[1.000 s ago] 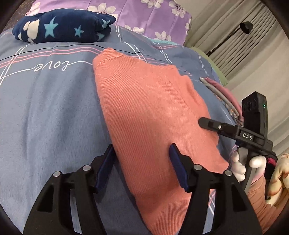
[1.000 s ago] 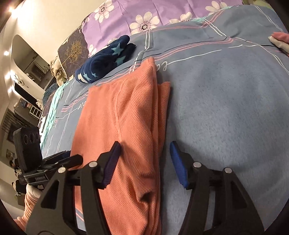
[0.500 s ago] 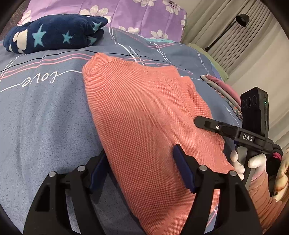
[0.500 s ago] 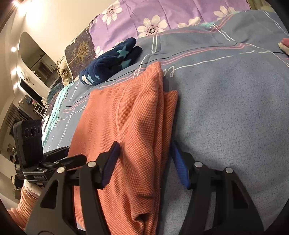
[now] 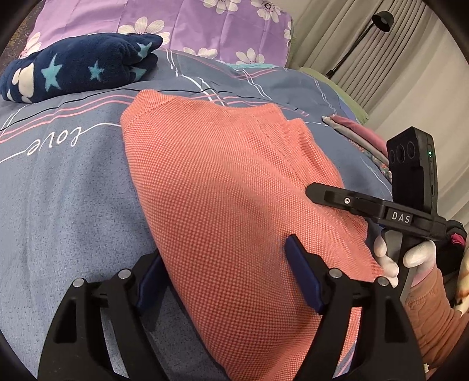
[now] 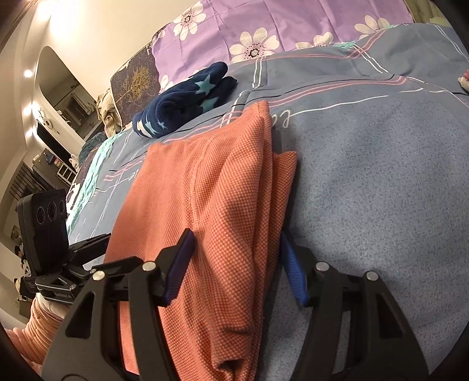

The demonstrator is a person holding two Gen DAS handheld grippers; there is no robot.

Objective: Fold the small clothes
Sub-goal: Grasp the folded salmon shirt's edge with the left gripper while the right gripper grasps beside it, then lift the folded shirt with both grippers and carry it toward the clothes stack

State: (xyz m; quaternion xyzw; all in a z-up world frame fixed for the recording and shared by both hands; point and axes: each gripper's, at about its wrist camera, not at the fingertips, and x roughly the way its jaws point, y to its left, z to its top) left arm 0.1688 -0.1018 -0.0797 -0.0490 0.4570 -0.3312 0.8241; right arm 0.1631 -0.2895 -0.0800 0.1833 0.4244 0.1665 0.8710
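Observation:
An orange knit garment [image 5: 228, 187] lies folded lengthwise on the blue bedspread [image 5: 58, 205]. My left gripper [image 5: 225, 272] is open and straddles the garment's left long edge, one blue pad on the bedspread side, the other on top of the cloth. My right gripper [image 6: 237, 263] is open and straddles the garment's [image 6: 211, 205] right folded edge, its layers between the pads. The right gripper also shows in the left wrist view [image 5: 322, 193], lying over the cloth. The left gripper shows at the left of the right wrist view [image 6: 88, 243].
A folded navy star-print fleece [image 5: 76, 67] lies at the head of the bed by a purple floral pillow [image 5: 187, 26]. A pile of pink and grey clothes [image 5: 357, 134] sits at the right bed edge. Curtains and a floor lamp [image 5: 378, 23] stand beyond.
Both grippers have slid forward along the garment, so its edges now sit deeper between the open pads. The garment itself has not shifted.

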